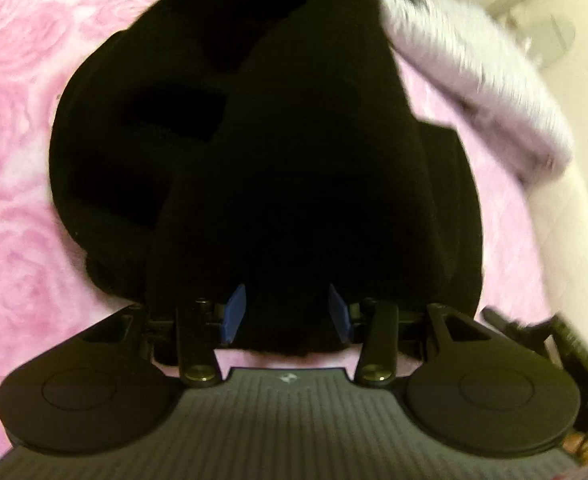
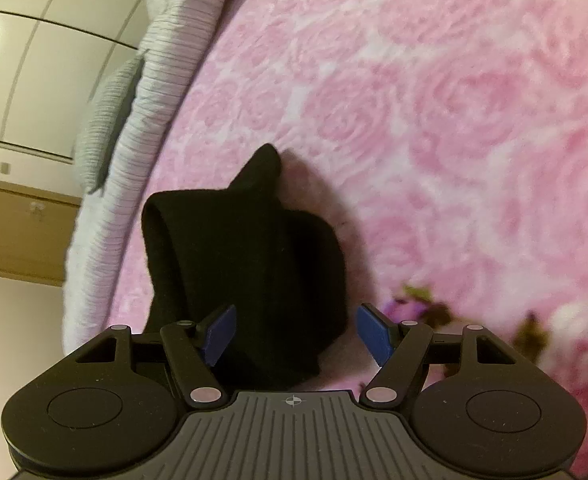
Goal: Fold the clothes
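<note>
You are holding both grippers over a black garment (image 2: 249,264) on the pink bedspread (image 2: 454,120), left gripper (image 1: 287,312) and right gripper (image 2: 296,334) standing wide, gripping nothing.

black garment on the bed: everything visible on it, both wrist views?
The black garment is soft, matte, knit-looking fabric, bunched in thick rolled folds with one peak sticking up. It lies on the pink rose-patterned blanket, near a grey ribbed cloth. Its near edge sits between the open blue pads of each hand-held gripper; no pad visibly presses it.
</note>
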Available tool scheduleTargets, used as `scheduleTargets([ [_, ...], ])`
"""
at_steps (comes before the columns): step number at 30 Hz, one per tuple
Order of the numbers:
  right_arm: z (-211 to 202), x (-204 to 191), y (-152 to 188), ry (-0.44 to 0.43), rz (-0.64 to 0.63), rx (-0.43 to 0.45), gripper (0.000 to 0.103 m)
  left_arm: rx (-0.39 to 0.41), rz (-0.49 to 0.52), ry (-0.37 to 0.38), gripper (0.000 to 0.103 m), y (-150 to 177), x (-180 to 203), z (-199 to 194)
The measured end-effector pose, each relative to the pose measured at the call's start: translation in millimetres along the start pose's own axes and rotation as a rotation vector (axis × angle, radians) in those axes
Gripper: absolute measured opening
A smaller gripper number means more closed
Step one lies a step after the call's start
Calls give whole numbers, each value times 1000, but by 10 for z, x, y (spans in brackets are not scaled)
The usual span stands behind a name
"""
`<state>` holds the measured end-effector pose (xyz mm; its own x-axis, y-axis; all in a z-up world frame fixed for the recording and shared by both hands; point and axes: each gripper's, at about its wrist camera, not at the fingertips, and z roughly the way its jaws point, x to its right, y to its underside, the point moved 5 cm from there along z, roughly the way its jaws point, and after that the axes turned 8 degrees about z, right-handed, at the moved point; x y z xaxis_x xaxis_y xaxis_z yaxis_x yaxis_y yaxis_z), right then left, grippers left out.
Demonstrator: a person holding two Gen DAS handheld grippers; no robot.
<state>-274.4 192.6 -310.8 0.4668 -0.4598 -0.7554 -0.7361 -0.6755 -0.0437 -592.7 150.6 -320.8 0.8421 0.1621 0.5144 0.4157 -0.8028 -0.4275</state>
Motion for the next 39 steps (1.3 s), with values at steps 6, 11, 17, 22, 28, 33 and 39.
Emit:
scheduleTargets([
  [6,202,46,6,-122,-126,18,67,156,-12,157,9,147,-210,1],
  [11,123,175,127,-199,-242,101,22,271,93,282,4,286,-284,-230],
  [17,-359,333,453,-314,-308,171,4,447,191,386,0,680,-232,-1259],
  [22,-651,516,813,-291,-288,56,5,411,173,305,7,962,-346,-1566],
  [28,-589,656,894,-199,-240,24,8,344,117,239,32,771,-422,-1178],
  [33,-421,622,694,-198,-177,89,77,261,216,124,34,686,-281,-838],
  [39,-234,587,438,-243,-133,89,77,273,149,92,44,562,-188,-653],
])
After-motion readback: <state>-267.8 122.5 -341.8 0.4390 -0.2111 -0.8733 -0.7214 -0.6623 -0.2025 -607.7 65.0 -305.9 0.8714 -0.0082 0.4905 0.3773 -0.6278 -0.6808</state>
